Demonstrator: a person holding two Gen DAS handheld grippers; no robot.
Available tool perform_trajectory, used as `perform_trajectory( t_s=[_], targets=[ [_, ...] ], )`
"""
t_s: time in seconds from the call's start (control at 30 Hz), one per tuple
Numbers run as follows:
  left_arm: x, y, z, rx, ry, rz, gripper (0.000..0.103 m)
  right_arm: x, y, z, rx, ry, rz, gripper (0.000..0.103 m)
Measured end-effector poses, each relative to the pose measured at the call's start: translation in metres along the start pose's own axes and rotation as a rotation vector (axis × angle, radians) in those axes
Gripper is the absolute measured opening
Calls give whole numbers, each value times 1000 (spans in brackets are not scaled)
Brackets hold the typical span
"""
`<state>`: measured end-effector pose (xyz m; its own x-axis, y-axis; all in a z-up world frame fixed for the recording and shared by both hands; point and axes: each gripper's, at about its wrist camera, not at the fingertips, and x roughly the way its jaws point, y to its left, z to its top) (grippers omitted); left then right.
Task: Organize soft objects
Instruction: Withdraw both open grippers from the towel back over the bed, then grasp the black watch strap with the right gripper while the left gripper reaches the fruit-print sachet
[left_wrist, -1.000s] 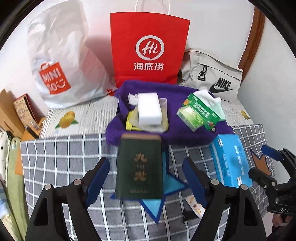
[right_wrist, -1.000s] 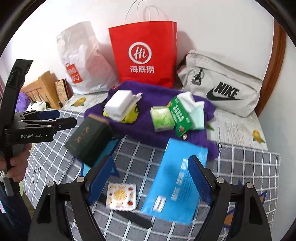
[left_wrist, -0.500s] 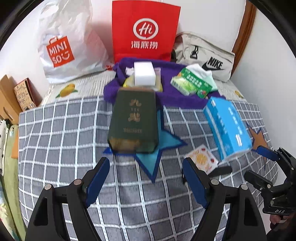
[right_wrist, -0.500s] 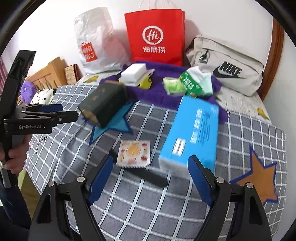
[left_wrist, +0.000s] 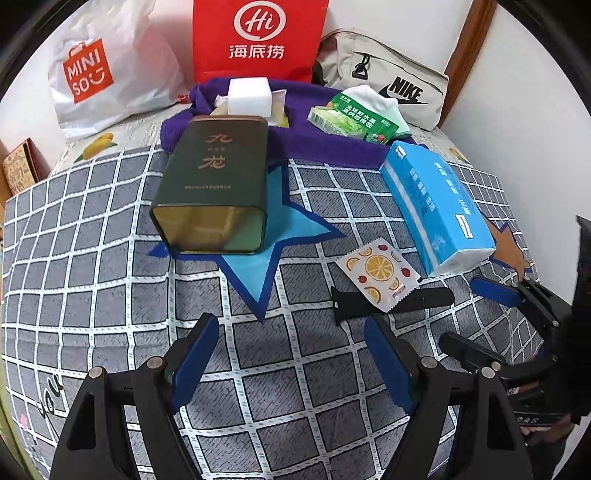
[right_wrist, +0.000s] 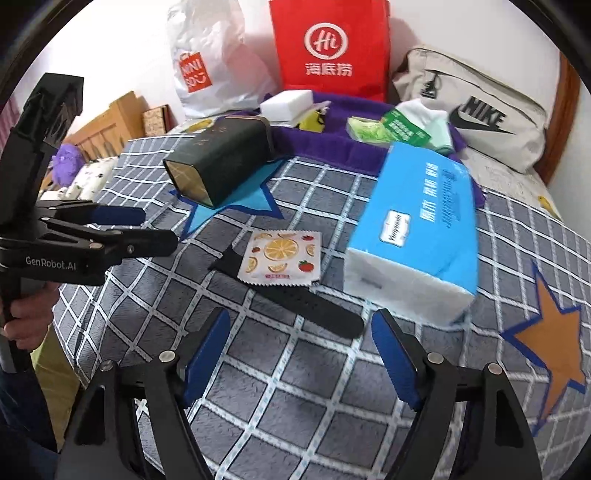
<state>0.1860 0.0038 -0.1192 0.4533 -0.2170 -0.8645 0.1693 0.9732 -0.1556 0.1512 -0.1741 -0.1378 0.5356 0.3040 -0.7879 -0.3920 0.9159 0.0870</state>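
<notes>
Both jaws gape empty; fruit-print sachet (right_wrist: 282, 256) half-hides black strap (right_wrist: 314, 306).

Both tools (left_wrist: 288, 354) (right_wrist: 299, 350) agape, empty.

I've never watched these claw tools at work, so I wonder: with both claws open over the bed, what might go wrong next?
Two risks, as guesses. The fruit-print sachet lies on the black strap, so pinching one may drag the other. The blue tissue pack looks wider than the right gripper opening, so a grab might slip or crush it. The left gripper is open too, holding nothing.
</notes>
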Motion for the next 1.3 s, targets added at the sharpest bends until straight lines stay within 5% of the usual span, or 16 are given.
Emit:
perform_trajectory(
  t_s=[0.13, 0.37, 0.5, 0.67, 0.77, 0.87, 1.0, 1.2, 1.3],
  targets=[
    [5, 5, -1, -15, 15, 8, 80, 16, -6, 1, 2, 17, 24, 70],
    [18, 11, -1, -39, 43, 6, 80, 28, -2, -12, -83, 5, -43, 36],
    [23, 13, 0, -50, 48, 0, 80, 20, -2, -19, -80, 62, 103, 17],
    [23, 15, -2, -54, 55, 7, 80, 12, 4, -18, -139, 21, 40, 20],
    [22, 15, -3, -53, 55, 11, 80, 18, -5, -12, -106, 23, 24, 39],
    [20, 14, -5, -46, 55, 13, 80, 25, -12, -10, -95, 34, -20, 41],
    [22, 11, -5, -43, 60, 13, 80, 30, -13, -8, -103, 26, -2, 58],
    [24, 9, -5, -36, 64, 6, 80, 32, -19, -12, -82, -4, -14, 59],
    [26, 10, -5, -40, 69, 5, 80, 27, -20, -14, -75, -10, 6, 34]
  ],
)
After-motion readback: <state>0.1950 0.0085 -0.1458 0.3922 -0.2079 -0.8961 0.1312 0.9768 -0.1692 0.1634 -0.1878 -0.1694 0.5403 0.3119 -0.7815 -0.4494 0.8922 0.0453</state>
